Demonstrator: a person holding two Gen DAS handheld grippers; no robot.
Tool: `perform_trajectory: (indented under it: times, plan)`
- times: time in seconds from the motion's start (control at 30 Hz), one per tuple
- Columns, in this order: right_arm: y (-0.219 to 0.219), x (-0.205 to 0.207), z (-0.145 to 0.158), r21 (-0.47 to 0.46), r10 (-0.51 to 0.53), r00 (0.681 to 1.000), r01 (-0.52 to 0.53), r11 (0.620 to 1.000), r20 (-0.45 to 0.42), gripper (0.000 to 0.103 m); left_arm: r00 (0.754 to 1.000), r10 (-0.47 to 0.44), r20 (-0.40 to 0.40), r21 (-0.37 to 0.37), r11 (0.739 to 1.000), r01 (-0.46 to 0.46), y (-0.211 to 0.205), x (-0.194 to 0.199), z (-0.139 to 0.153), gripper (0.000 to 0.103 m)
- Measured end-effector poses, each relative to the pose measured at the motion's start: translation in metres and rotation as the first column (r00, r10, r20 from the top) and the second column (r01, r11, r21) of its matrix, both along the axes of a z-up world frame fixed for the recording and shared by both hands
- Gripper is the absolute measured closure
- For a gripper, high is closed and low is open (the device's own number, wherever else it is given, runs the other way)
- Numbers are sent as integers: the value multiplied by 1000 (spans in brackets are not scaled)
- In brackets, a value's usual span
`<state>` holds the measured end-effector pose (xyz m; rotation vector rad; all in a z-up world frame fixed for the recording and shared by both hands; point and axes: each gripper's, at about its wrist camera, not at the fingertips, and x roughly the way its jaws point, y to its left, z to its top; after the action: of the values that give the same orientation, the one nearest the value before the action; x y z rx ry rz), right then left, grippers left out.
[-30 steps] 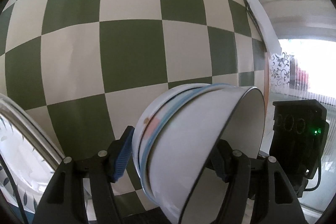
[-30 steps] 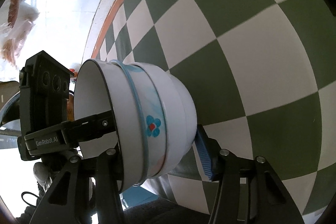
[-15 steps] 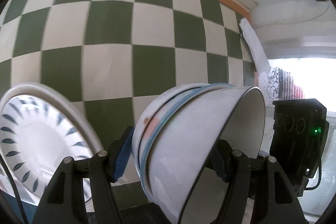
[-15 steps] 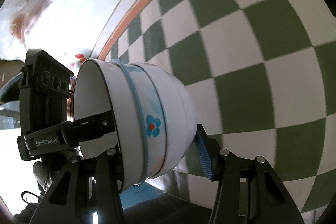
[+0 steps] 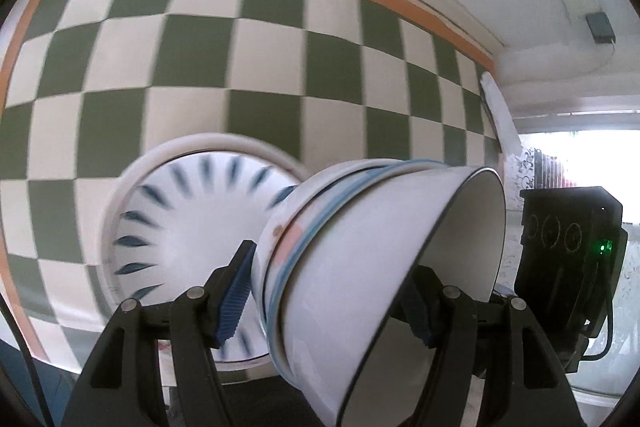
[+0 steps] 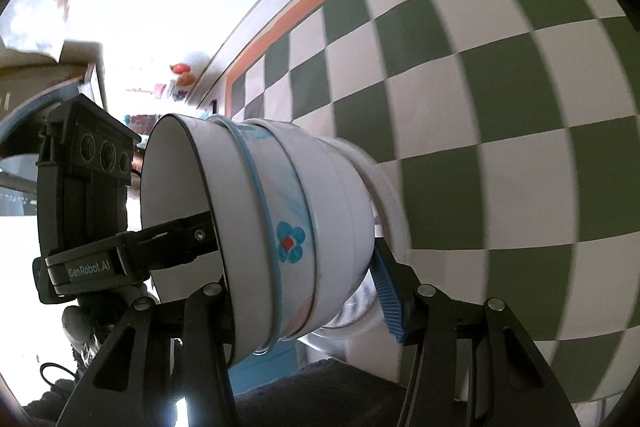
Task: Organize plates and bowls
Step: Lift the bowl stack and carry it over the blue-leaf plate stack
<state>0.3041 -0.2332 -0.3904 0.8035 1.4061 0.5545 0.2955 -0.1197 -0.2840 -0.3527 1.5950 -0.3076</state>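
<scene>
Two grippers pinch one stack of bowls [image 5: 360, 267] from both sides and hold it up on its side over the checked cloth [image 5: 200, 67]. The left gripper [image 5: 326, 291] squeezes it. The right gripper [image 6: 304, 291] squeezes it too. A plate [image 5: 180, 227] lies behind the stack.

Two black grippers, left gripper [image 5: 326, 297] and right gripper [image 6: 302, 295], each with angular plastic fingers, silver screws [image 5: 195, 293] at the joints and ribbed blue pads [image 5: 234, 297]. Boxy black camera block [image 5: 570, 255] on the right one, three round lenses, green light [image 5: 604, 247]. White "GenRobot.AI" lettering [image 6: 89, 268] on the left one. Thin black cable [image 5: 24, 359] at far left.
</scene>
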Motion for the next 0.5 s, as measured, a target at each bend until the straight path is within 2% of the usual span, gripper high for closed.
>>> perform_trajectory:
  times: [0.23,0.5]
  plan:
    - [50,-2,-6,6,29,1000,-29,1000,-9,50,999,33,-15,-5,999,-33,49,-7,-10,39]
    - [72,-3,-20,-24,43,999,-44,999,-32,50,997,53,-48,-28,998,-55,68,-5,-30,39]
